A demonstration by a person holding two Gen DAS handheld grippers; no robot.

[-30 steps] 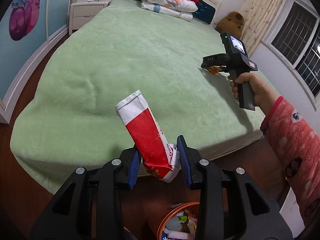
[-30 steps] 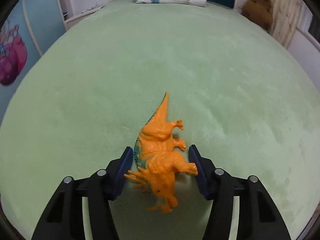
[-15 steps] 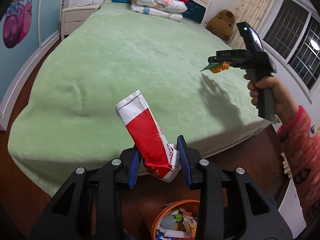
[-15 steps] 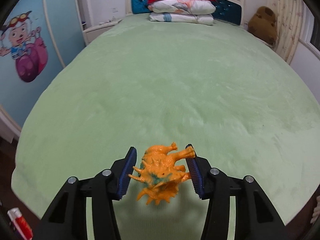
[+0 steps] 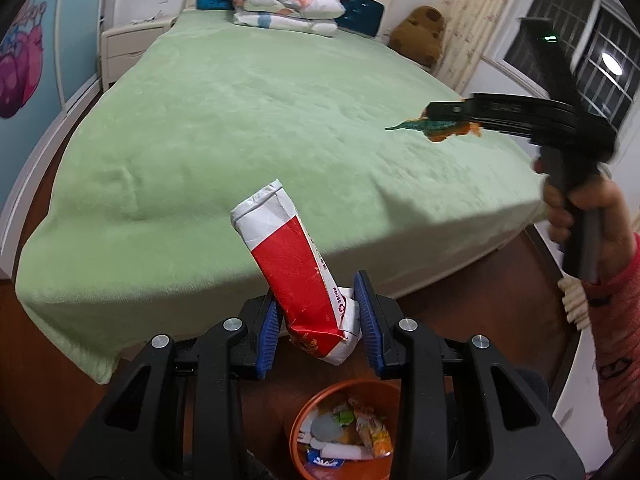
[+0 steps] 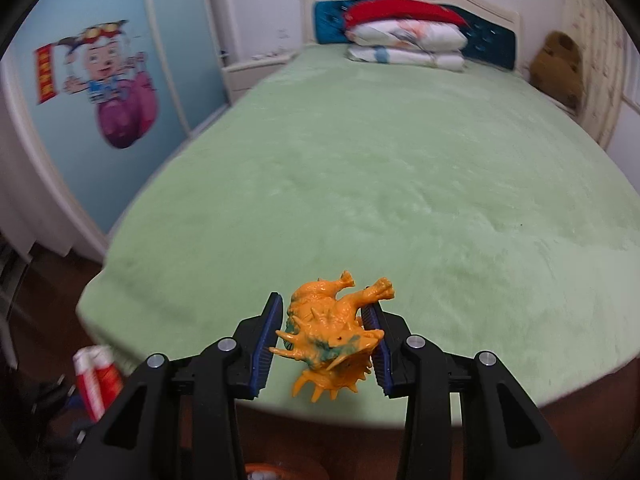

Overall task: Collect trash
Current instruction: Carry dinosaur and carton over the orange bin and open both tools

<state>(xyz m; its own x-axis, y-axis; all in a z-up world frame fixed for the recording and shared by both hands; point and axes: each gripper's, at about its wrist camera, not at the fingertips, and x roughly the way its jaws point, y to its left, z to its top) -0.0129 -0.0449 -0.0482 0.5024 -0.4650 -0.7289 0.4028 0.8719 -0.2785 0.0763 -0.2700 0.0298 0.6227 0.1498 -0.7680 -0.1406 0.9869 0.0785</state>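
over the orange bin (image 5: pixel 348 424), left gripper (image 5: pixel 318 330) clamps a red-white wrapper (image 5: pixel 296 276) for dropping; right gripper (image 6: pixel 326 340) grips an orange dinosaur toy (image 6: pixel 332 332), bound binward.

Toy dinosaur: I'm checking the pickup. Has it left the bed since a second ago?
Yes. The toy dinosaur, clamped in the right gripper, has risen off the green bed, toward its foot edge.

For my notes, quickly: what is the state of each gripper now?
Left gripper: closed on the red-and-white wrapper.
Right gripper: closed on the orange toy dinosaur.
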